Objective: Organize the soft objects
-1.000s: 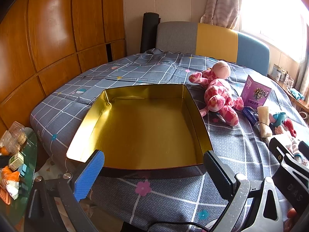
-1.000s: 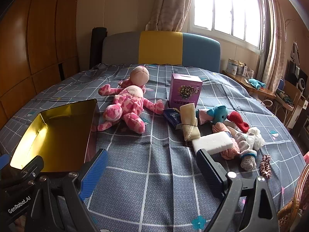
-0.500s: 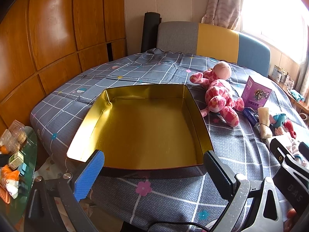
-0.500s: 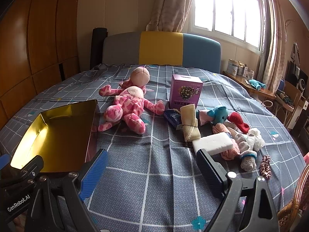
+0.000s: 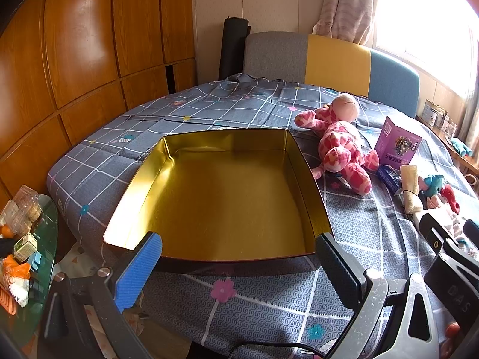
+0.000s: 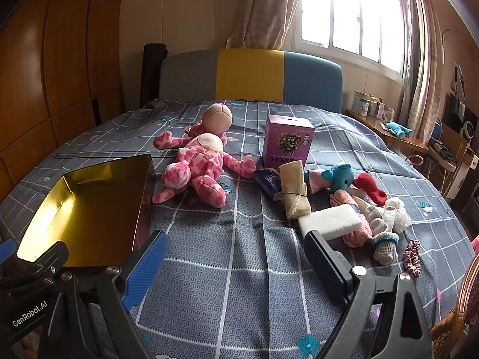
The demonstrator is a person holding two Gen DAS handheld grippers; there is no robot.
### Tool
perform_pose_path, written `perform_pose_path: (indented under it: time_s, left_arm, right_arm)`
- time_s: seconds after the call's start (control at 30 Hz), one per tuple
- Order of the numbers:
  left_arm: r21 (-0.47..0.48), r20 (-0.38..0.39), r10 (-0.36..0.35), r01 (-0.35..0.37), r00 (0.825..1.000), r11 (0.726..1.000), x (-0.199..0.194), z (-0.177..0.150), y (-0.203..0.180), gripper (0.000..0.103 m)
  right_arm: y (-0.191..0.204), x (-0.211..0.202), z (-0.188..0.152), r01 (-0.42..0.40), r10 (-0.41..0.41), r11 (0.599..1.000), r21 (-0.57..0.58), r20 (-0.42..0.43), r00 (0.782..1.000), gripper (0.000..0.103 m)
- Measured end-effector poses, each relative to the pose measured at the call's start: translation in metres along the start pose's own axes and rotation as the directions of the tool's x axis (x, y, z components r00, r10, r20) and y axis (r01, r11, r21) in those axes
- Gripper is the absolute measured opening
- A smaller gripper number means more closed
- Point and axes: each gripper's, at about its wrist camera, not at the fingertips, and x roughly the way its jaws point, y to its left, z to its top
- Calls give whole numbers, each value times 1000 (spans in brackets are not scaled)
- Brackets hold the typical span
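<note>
Start of job: gold tin (image 5: pixel 221 197) empty. Left gripper (image 5: pixel 239 264) and right gripper (image 6: pixel 235 257) both spread wide, holding nothing. Next: grab pink plush (image 6: pixel 197 167) (closest toy), drop in tin.

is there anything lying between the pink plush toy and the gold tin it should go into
Nothing visible. The pink plush lies right beside the tin, its right wall facing the toy, only bare bedspread between them. The tin holds nothing. Both grippers, left and right, are open.
</note>
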Motion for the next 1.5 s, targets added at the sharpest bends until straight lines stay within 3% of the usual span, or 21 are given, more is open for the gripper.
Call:
perform_pose_path:
  time_s: [1.13,1.3,1.43,1.5]
  left_arm:
    - [-2,-19,-14,14,1000,1000,3,-2,5,103]
    - [-25,-31,-144,143,989,989,4,5,5,103]
    - [-16,-60,-290,289,955,957,7,14,-8,103]
    - [6,-76,-311,313,947,950,9,19,-20,103]
  right_arm:
    - [-3,6,1,-7,7,1000,-14,-6,1000,94]
    - [-24,11,10,-28,28,1000,13,-15,999,94]
    - [-57,20,16,-23,27,997,69,-53,998,94]
    - [-81,25,17,-24,32,994,110,-77,996,94]
